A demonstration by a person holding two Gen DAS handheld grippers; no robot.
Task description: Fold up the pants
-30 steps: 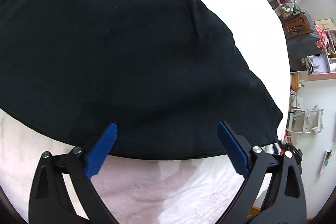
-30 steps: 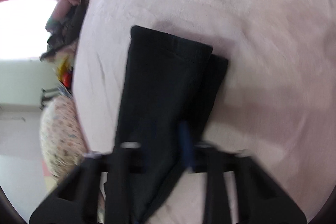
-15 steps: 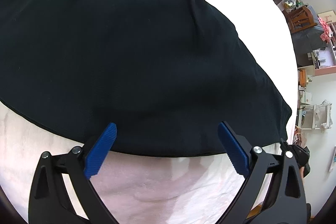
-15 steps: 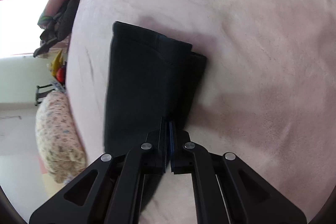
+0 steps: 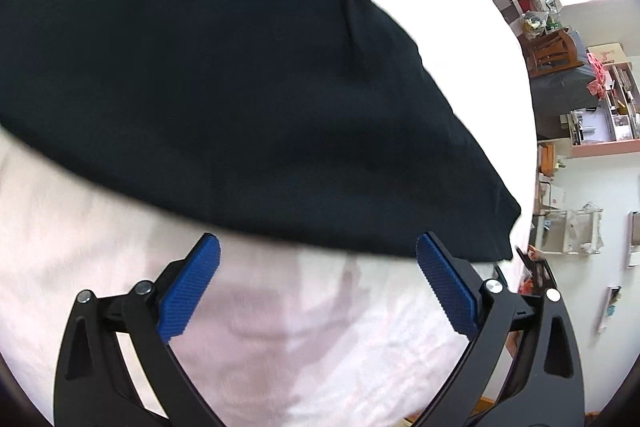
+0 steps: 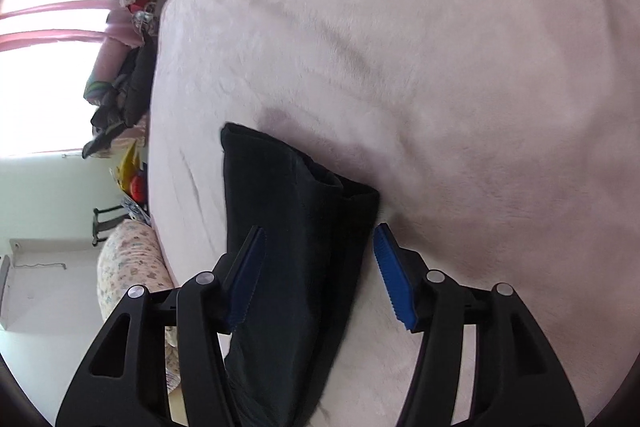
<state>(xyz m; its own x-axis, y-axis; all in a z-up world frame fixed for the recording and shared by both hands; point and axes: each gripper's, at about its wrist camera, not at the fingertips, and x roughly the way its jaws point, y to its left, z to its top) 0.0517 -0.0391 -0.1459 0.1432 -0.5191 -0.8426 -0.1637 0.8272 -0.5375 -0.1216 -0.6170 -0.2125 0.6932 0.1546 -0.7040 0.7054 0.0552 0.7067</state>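
Already the black cloth pants (image 6: 296, 247) lie on the pale pink fleecy bed cover (image 6: 460, 67) with one leg stacked on the other, hems nearly matched — so the lengthwise fold looks done. Crosswise folds seem left. The right gripper (image 6: 320, 275) is opening its blue-padded jaws, the legs lying between them with no pad pressing. The left gripper (image 5: 318, 291) stands spread and empty just short of the pants' near edge (image 5: 320, 247) — nothing held.
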